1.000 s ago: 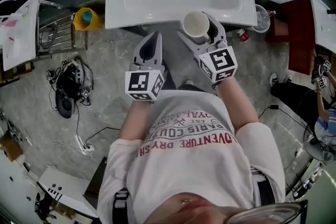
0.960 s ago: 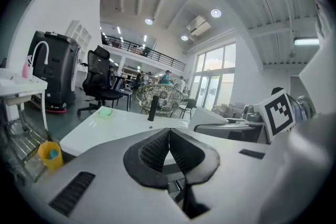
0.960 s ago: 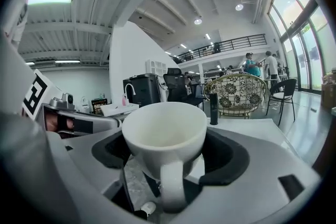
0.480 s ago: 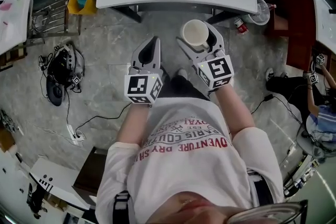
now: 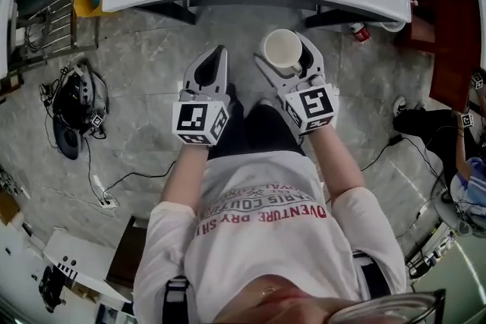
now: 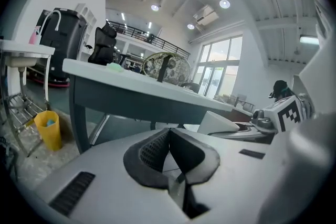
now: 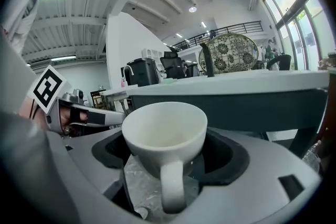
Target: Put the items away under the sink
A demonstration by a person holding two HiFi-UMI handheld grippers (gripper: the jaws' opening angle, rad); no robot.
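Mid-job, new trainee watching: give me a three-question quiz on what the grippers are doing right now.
1. True or false: the left gripper is carrying a plate.
2. What is the right gripper shut on? A) a sponge B) a white cup C) a bottle
3. Fill in: the white cup's mouth faces ___.

Key: 1 false, its jaws are together with nothing between them; 2 B; 3 up.

The person's white T-shirt [image 5: 262, 239] reads, upside down, "PARIS" and "VENTURE DRY" (other letters unclear).
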